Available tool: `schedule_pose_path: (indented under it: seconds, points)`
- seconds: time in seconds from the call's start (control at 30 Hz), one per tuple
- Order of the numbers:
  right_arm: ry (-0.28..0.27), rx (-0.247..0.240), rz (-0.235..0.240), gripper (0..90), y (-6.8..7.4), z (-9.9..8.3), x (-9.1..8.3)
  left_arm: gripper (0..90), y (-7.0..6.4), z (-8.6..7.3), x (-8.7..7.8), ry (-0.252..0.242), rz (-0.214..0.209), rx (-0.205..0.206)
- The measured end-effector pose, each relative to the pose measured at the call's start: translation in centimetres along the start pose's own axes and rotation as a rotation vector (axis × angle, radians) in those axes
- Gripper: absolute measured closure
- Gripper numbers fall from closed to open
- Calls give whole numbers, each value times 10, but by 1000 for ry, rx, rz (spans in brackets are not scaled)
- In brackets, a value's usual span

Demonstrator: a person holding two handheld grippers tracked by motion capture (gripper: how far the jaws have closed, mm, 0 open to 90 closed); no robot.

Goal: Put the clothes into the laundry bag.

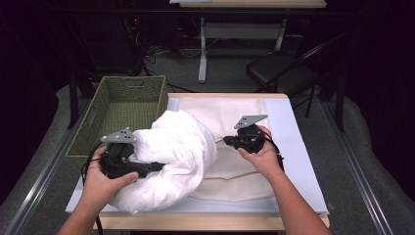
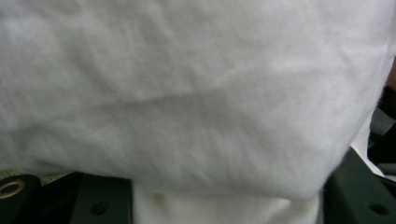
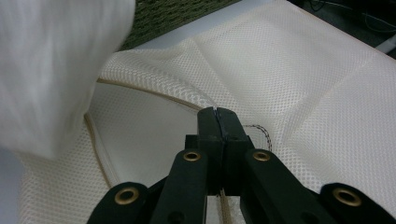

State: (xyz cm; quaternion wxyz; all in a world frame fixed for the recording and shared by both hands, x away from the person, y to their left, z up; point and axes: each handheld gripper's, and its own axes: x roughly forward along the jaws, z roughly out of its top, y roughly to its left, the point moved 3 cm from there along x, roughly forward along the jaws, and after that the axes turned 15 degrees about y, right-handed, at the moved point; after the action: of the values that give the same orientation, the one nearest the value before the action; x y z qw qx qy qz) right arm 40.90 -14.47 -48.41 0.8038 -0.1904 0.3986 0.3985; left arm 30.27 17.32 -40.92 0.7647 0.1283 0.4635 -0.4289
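Observation:
A bulky white cloth bundle (image 1: pixel 171 156) lies on the table's left half, partly over a flat cream mesh bag (image 1: pixel 235 181). My left gripper (image 1: pixel 156 167) reaches into the bundle's near side from the left, shut on a fold of it. In the left gripper view the white cloth (image 2: pixel 196 93) hangs right against the camera and hides the jaw tips. My right gripper (image 1: pixel 227 141) sits at the bundle's right side. Its tips (image 3: pixel 218 114) are pressed together on the mesh bag (image 3: pixel 303 93) at its trimmed opening, with the white bundle (image 3: pixel 51 70) to the left.
A green woven basket (image 1: pixel 132 78) stands at the table's far left corner, just behind the bundle; its wall (image 3: pixel 168 16) also shows in the right gripper view. A pale mat (image 1: pixel 298 147) covers the tabletop. A black folding chair (image 1: pixel 284 68) stands beyond the far right edge.

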Motion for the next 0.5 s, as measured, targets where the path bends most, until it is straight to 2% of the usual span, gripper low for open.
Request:
schedule_pose_path:
  seconds: [0.07,0.2,0.5]
  points:
    - [-2,4,4,900,1,0,-1,451,-2,1,7,15,9,17]
    - [-10,3,6,900,2,2,-2,451,-6,2,23,34,-7,29]
    - [-19,10,15,900,5,4,-4,450,-18,7,47,75,2,67]
